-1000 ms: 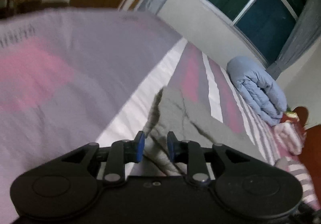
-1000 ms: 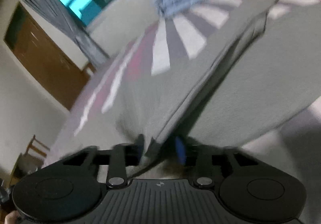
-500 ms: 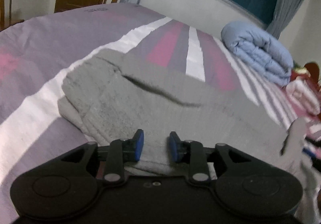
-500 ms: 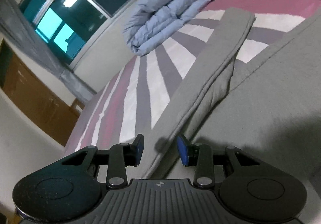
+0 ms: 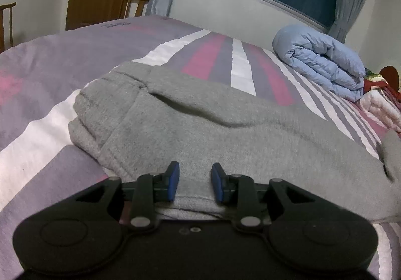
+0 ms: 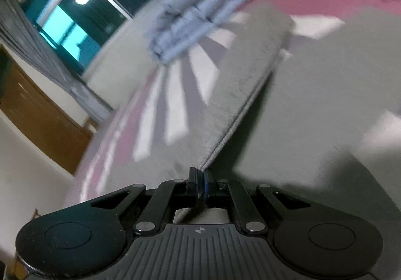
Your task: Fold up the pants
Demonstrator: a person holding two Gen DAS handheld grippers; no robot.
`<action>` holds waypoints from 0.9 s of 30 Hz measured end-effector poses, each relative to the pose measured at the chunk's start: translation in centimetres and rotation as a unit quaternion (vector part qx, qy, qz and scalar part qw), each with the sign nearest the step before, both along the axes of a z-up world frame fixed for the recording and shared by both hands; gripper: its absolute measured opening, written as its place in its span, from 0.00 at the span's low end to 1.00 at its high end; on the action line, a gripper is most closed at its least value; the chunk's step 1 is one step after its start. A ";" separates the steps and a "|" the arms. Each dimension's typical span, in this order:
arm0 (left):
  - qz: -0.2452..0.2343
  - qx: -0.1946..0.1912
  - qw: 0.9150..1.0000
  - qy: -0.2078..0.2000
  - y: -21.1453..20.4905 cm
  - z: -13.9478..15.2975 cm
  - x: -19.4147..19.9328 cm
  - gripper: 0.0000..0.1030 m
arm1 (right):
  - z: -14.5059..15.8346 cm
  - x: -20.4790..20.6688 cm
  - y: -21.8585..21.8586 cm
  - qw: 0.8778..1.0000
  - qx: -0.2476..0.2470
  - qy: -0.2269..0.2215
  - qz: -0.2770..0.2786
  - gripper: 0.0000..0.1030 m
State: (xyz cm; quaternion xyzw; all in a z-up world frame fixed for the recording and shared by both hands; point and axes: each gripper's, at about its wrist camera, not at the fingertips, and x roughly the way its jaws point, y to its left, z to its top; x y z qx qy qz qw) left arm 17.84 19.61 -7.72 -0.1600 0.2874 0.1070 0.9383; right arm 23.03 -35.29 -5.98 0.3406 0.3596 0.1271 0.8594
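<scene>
The pants [image 5: 205,124], grey and thick, lay across the striped bed [image 5: 50,74], already doubled over on themselves, with the bunched end toward the bed's far left side and the rest running toward the folded blue duvet [image 5: 323,61] at the far edge. The left gripper [image 5: 193,183] stood with its jaws narrowly apart over the near hem, the fabric between the pads but not visibly pinched. The right gripper [image 6: 200,183] had just been closing and was clamped on a thin fold edge of the pants.

The risk lay in the uneven hold: if the right lifted while the left had nothing gripped, the layers could slide apart and the fold skew. The right's bite also looked shallow, perhaps one layer only, so the heavy cloth might slip out.
</scene>
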 end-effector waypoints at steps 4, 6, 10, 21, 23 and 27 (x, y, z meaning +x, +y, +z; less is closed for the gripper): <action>0.000 -0.005 1.000 -0.008 0.2 -0.1 -0.3 0.19 | 0.1 -0.6 -1.2 1.000 0.022 -0.007 0.006 0.05; -0.001 -0.003 1.000 -0.011 0.2 -0.2 -0.3 0.19 | 1.4 -0.3 -2.0 0.999 0.020 -0.045 -0.008 0.22; -0.006 -0.004 1.000 -0.017 0.4 -0.3 -0.5 0.19 | 1.6 1.4 -6.0 0.993 0.028 -0.073 -0.084 0.37; -0.007 0.002 1.000 -0.012 0.5 -0.2 -0.1 0.19 | -2.2 8.4 -13.9 0.981 0.095 -0.012 -0.167 0.30; -0.007 0.003 1.000 -0.012 0.4 -0.2 0.0 0.19 | -0.6 8.8 -14.1 0.985 0.067 -0.027 -0.154 0.04; -0.008 -0.001 1.000 -0.014 0.5 -0.3 -0.1 0.19 | 3.3 6.8 -13.8 0.987 0.035 -0.088 -0.132 0.04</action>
